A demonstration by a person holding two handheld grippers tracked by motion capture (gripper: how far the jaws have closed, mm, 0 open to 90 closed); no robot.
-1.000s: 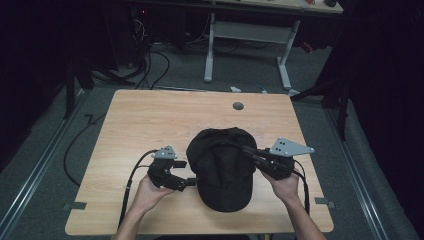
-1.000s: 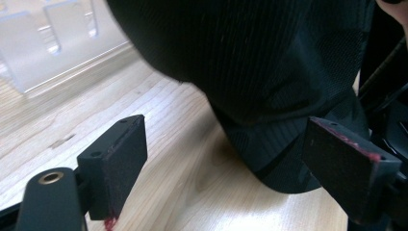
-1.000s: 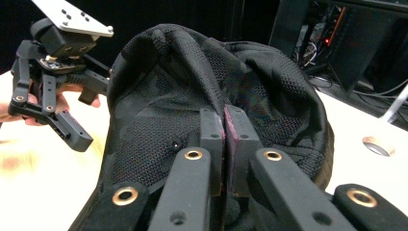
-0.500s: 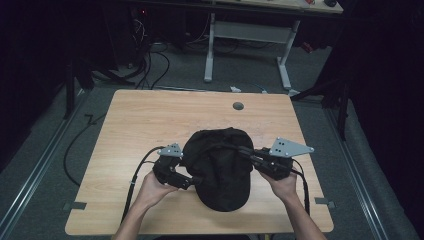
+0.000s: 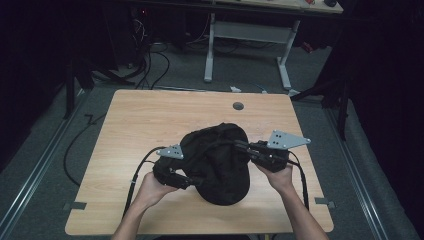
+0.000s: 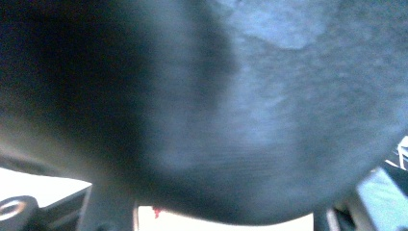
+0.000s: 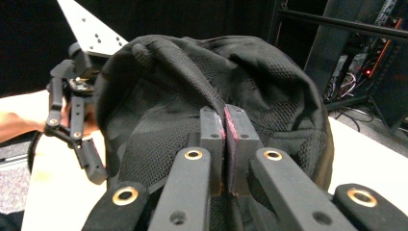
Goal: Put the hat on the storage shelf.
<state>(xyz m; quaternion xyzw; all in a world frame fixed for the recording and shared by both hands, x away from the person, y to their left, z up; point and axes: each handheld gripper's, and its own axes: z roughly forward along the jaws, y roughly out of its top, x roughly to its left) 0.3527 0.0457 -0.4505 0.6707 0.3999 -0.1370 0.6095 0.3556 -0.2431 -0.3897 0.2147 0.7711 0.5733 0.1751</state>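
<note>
A black cap (image 5: 220,162) lies near the front middle of the wooden table (image 5: 150,115). My right gripper (image 5: 240,146) comes in from the right and is shut on a fold of the cap's mesh crown (image 7: 240,72); its pads (image 7: 211,125) pinch the fabric between them. My left gripper (image 5: 192,179) reaches into the cap's left side. Its jaws have just been closing, with cap fabric (image 6: 240,120) between them, and they still stand apart. One of its fingers (image 7: 90,163) shows outside the cap in the right gripper view.
A round cable hole (image 5: 238,106) sits in the table's far edge. Cables trail from both grippers off the front. Behind the table stand a white desk frame (image 5: 245,32) and dark floor with loose cables (image 5: 150,60).
The left gripper has pushed a little to the right into the cap's side and its jaws have narrowed. The cap's crown has bunched up. The right hand has kept still.
</note>
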